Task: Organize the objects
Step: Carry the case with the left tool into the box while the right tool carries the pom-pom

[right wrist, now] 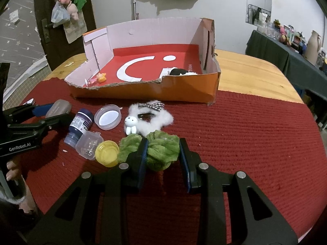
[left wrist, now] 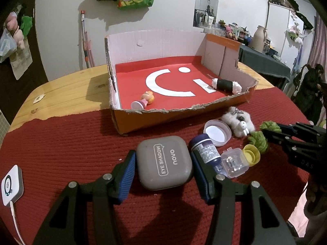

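**Two in the box, seven still out**

So, working down from the biggest thing: the counter (right wrist: pixel 255 75) carries a red mat (left wrist: pixel 61 143), and at the back of the mat sits the torn cardboard box (left wrist: pixel 184 112) where I take it everything belongs. Only two things lie in it: a black-and-white roll (left wrist: pixel 225 84) near its right wall and a small doll (left wrist: pixel 146 100) tipped over near the front left corner. By my reckoning the job is well short of half done.

The rest lies in a cluster on the mat in front of the box. My left tool (left wrist: pixel 163 168) has its blue pads pressed on both sides of the grey eye-shadow case (left wrist: pixel 165 162), which rests on the mat. My right tool (right wrist: pixel 163 157) is closed about as far as it goes, squeezing the green scrunchie (right wrist: pixel 161 152), also on the mat. Neither has been lifted yet.

Loose between the two tools: a white fluffy clip with a rabbit charm (right wrist: pixel 151 118), a dark blue bottle (right wrist: pixel 80 125) on its side, an open round lid (right wrist: pixel 108 116), a yellow cap (right wrist: pixel 107 153) and a small clear case (right wrist: pixel 89 146) touching it.

So seven things are left, two of them already gripped and ready to go to the box.
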`<action>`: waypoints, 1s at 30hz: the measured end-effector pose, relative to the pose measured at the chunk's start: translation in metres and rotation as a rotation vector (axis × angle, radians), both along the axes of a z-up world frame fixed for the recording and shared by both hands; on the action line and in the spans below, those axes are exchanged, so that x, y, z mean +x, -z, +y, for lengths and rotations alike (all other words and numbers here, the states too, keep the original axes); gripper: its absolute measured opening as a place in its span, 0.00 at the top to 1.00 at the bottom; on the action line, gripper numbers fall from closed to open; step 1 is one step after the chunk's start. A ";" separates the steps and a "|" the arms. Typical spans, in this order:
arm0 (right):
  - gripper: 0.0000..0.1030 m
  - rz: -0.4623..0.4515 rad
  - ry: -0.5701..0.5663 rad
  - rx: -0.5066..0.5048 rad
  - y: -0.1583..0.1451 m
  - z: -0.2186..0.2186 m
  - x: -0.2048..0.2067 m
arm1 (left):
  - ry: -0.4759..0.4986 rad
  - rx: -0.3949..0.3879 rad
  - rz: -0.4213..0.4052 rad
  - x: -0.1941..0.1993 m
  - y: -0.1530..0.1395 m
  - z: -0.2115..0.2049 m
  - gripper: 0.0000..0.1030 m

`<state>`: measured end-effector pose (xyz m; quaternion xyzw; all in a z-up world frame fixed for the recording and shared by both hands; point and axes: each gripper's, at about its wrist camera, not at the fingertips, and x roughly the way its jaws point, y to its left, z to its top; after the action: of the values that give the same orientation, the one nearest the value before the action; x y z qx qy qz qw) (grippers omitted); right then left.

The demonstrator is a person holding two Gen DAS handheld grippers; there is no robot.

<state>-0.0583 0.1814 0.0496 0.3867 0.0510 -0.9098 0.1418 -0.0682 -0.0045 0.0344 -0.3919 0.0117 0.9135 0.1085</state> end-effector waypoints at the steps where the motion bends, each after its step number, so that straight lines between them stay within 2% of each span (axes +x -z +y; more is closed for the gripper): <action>1: 0.73 -0.001 -0.001 0.000 0.000 0.000 0.000 | 0.001 -0.001 0.000 0.000 0.000 0.000 0.46; 13: 0.73 0.016 0.000 -0.005 -0.007 0.001 0.000 | 0.002 0.003 0.011 0.001 -0.004 0.001 0.46; 24: 0.73 0.079 -0.041 0.005 -0.047 -0.007 -0.010 | 0.011 0.016 0.066 -0.006 -0.039 0.000 0.46; 30: 0.73 0.094 -0.090 0.006 -0.063 -0.020 -0.026 | 0.049 0.022 0.067 -0.022 -0.053 0.007 0.46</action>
<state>-0.0842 0.1615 0.1129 0.3412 0.0777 -0.9196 0.1789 -0.0901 0.0024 0.0872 -0.3595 0.0151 0.9233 0.1346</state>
